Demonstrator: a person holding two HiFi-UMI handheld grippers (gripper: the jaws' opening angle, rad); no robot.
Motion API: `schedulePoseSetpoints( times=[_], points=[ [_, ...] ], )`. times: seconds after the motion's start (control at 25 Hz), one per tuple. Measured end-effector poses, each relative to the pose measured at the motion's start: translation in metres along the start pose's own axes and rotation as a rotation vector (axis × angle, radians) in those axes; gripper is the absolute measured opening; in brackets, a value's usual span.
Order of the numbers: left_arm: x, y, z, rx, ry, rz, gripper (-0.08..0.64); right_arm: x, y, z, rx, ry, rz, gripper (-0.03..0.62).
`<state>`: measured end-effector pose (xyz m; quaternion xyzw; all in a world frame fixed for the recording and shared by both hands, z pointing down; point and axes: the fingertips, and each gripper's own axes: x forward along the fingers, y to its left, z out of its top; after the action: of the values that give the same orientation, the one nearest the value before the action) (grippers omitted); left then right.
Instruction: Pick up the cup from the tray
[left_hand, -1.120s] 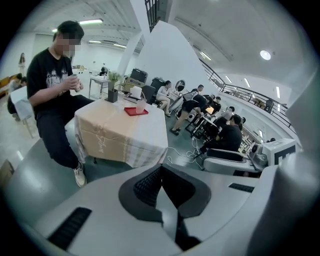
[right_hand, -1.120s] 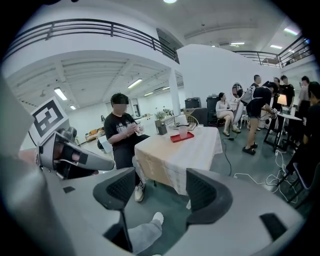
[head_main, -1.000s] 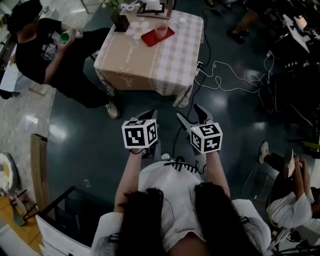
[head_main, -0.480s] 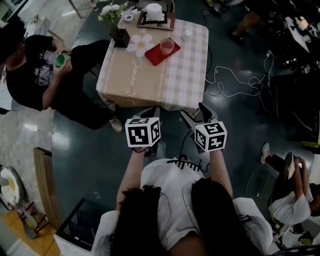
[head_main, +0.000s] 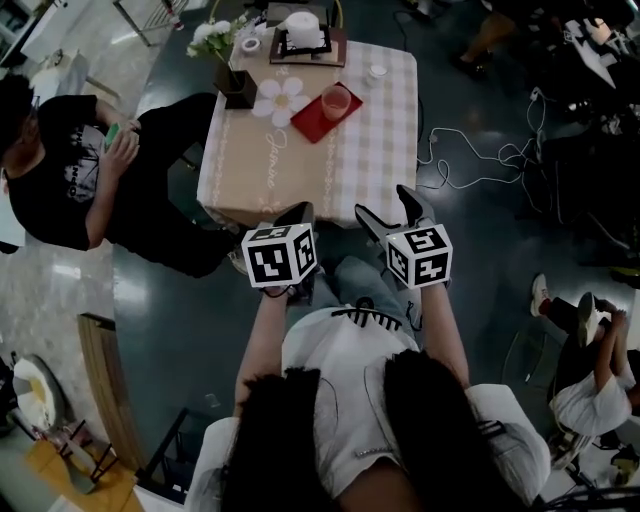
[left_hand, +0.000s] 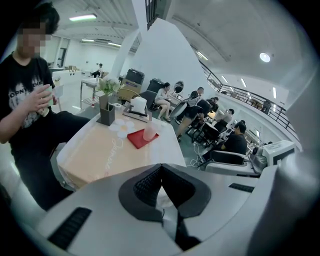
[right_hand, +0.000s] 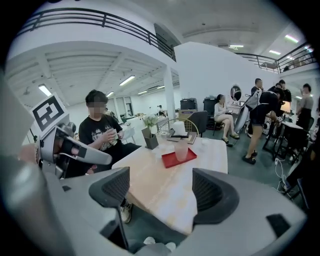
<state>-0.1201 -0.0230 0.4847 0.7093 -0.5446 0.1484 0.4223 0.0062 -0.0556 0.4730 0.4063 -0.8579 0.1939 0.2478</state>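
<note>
A translucent pink cup stands upright on a red tray toward the far side of a checked-cloth table. Both grippers hover over the floor just short of the table's near edge, well away from the cup. My left gripper is shut, its dark pads meeting with nothing between them. My right gripper is open and its jaws are still opening, with empty air between them. The right gripper view frames the cup and tray between the pads; the left gripper view shows the cup beyond the jaws.
A seated person in a black shirt is at the table's left side. On the table are a dark flower vase, a daisy-shaped mat, a tissue roll and a small white lid. Cables trail right of it.
The table has come closer, and its near edge is now just beyond both grippers' tips. The grippers keep their side-by-side stance.
</note>
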Motion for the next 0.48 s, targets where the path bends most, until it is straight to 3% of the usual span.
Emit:
schedulePoseSetpoints(
  times=[0.24,0.48],
  points=[
    [0.012,0.012,0.021,-0.008,-0.011,0.006,0.006,0.021,-0.021,0.029,-0.045,-0.044,-0.067,0.38],
    [0.027,0.037,0.045,-0.054,-0.021,0.053,0.006,0.062,-0.038,0.055,-0.071,-0.026,-0.032,0.385]
  ],
)
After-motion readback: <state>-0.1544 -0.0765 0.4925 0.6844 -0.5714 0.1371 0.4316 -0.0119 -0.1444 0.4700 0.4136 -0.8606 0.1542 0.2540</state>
